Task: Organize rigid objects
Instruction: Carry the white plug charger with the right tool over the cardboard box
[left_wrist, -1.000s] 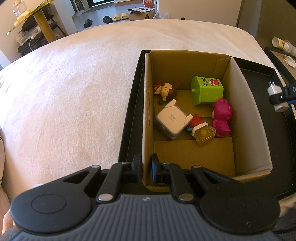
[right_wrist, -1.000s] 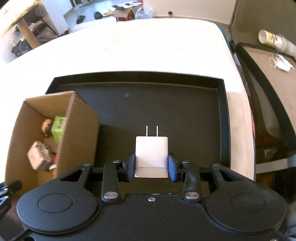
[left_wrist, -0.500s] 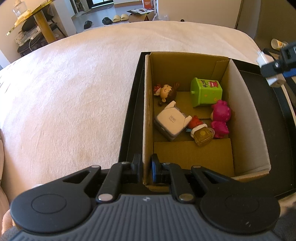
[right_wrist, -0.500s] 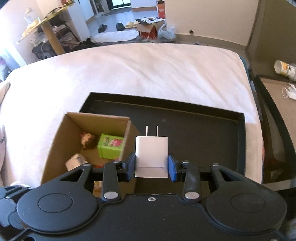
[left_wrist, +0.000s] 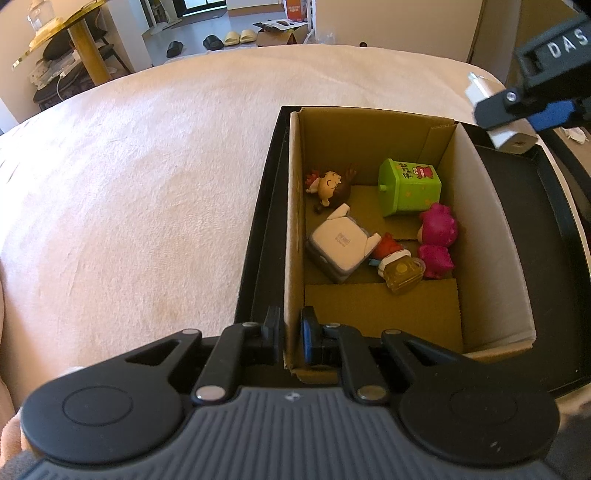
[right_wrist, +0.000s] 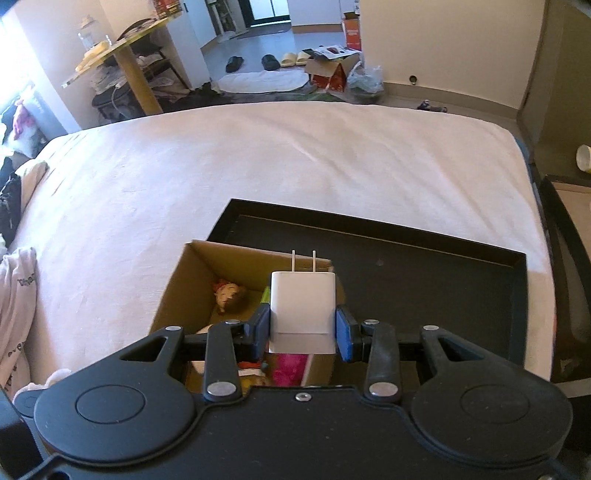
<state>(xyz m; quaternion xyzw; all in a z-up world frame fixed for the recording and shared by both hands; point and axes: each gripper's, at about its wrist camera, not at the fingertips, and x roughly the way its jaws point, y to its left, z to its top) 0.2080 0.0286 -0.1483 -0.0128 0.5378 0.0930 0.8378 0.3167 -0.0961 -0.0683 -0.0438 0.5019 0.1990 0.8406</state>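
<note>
— What do you have on the left side?

— My left gripper (left_wrist: 289, 338) is pinched on the near-left wall of the cardboard box (left_wrist: 293, 229), one finger outside the wall and one inside. The box sits in the left end of a black tray (right_wrist: 436, 273), and the tray lies on a pale pink blanket (left_wrist: 129, 192).

— And inside the box?

— From left to right: a brown-haired doll (left_wrist: 330, 184) lying at the back, a white and grey cube adapter (left_wrist: 340, 245) tilted in the middle, a small red-capped figure with an amber body (left_wrist: 397, 264) touching the adapter's right corner, a green toy bin (left_wrist: 410, 186) at the back, and a pink figure (left_wrist: 437, 236) near the right wall.

— What about the right?

— My right gripper (right_wrist: 303, 328) is clamped on a white wall charger (right_wrist: 302, 314), prongs pointing forward, away from me. From its wrist view the charger hangs above the box's right wall. In the left wrist view the same gripper shows at the upper right, raised above the box's far-right corner.
</note>
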